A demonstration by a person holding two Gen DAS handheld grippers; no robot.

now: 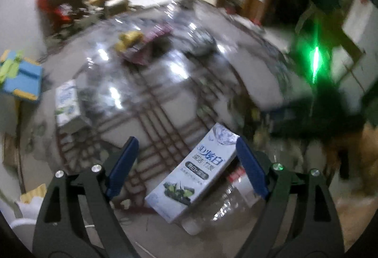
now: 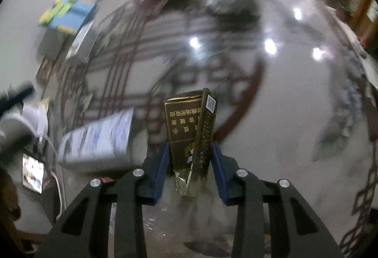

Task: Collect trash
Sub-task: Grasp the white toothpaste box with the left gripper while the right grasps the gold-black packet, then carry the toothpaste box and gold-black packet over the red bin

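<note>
My right gripper (image 2: 190, 163): jaws drawn in on the gold cigarette pack (image 2: 189, 130); both blue pads sit against its lower sides at the centre bottom of the right wrist view, so I judge it held.
Gold pack: upright between my pads, its torn foil end toward me, its printed end pointing up the frame.
How it handles: light thin card, likely empty; it will crush if I squeeze hard, so a gentle hold across the narrow sides near the lower half suits it.
My left gripper (image 1: 186, 147): jaws standing wide, holding nothing; the pads are apart from everything.
White toothpaste box (image 1: 191, 173): lies on the floor, lower centre of the left wrist view, its upper end between my 2 open pads and nearer the right one, its lower end resting over a clear plastic bottle (image 1: 226, 203).
How the box handles: stiff but light card, smooth printed faces; I would take it across the short width near the middle, so it does not swing.
Bottle: thin, springy, slippery plastic, lower right of centre; best pinched at the neck or cap, though the cap end is blurred.
Further out: a 2nd white carton (image 1: 67, 102) at the left of the left wrist view, a blue box (image 1: 21, 80) at the far left edge, glossy patterned floor (image 1: 165, 83) all round.
</note>
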